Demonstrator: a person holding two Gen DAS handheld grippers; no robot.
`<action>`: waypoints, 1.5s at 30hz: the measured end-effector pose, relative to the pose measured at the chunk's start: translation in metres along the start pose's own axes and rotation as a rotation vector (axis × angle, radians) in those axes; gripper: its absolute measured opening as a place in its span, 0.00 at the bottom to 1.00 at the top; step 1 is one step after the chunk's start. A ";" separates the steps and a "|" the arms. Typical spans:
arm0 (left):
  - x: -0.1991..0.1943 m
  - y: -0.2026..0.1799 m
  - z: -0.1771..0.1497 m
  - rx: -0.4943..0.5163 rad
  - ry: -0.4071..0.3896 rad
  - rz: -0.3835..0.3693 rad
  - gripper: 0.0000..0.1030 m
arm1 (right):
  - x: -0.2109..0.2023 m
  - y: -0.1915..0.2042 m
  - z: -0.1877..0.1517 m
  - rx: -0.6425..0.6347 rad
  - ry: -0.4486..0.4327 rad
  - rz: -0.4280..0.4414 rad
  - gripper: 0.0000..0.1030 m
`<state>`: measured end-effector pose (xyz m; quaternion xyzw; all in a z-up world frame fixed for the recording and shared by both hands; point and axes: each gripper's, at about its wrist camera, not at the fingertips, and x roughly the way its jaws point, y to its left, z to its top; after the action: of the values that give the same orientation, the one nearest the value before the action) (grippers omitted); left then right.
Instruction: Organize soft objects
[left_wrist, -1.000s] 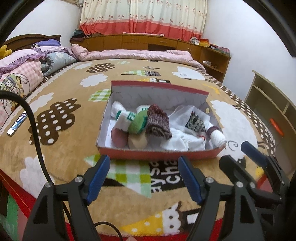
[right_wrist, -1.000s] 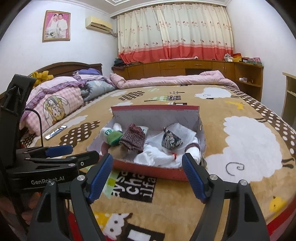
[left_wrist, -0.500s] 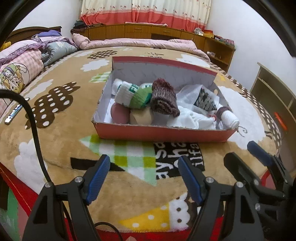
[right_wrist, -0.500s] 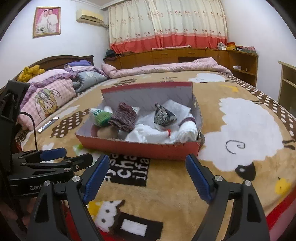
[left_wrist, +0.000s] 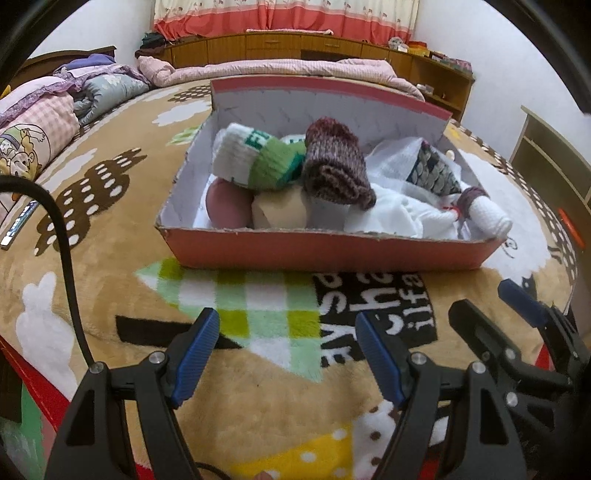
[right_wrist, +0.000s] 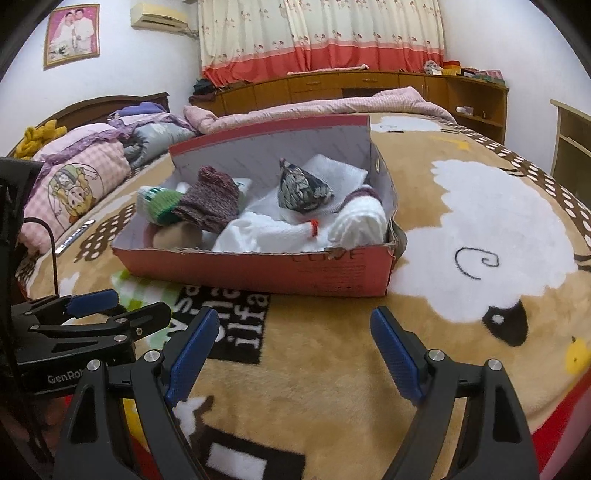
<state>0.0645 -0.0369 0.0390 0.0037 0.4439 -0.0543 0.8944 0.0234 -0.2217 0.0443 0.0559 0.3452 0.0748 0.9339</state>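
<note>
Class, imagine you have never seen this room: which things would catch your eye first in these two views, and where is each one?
First, the red cardboard box in the middle of the cartoon sheep blanket, crammed with rolled socks: a maroon knitted roll sits on top beside a green and white one. Next, the two open blue-padded grippers, left gripper and right gripper, empty, short of the box.

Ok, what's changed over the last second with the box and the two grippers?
Both cameras have closed in on the red box, which now looms larger. The left gripper and right gripper remain open and empty. The rolled socks lie unmoved inside; nothing was taken or released.
</note>
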 end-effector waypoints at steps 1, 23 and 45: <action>0.003 0.000 0.000 -0.002 0.003 0.002 0.77 | 0.002 -0.001 0.000 0.002 0.003 -0.002 0.83; 0.031 0.003 0.005 0.007 0.012 0.002 0.78 | 0.031 -0.007 -0.002 0.019 0.072 -0.032 0.84; 0.032 0.004 0.005 0.006 0.011 0.001 0.79 | 0.031 -0.007 -0.002 0.019 0.072 -0.032 0.84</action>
<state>0.0884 -0.0362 0.0163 0.0070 0.4488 -0.0550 0.8919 0.0464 -0.2230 0.0222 0.0568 0.3804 0.0587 0.9212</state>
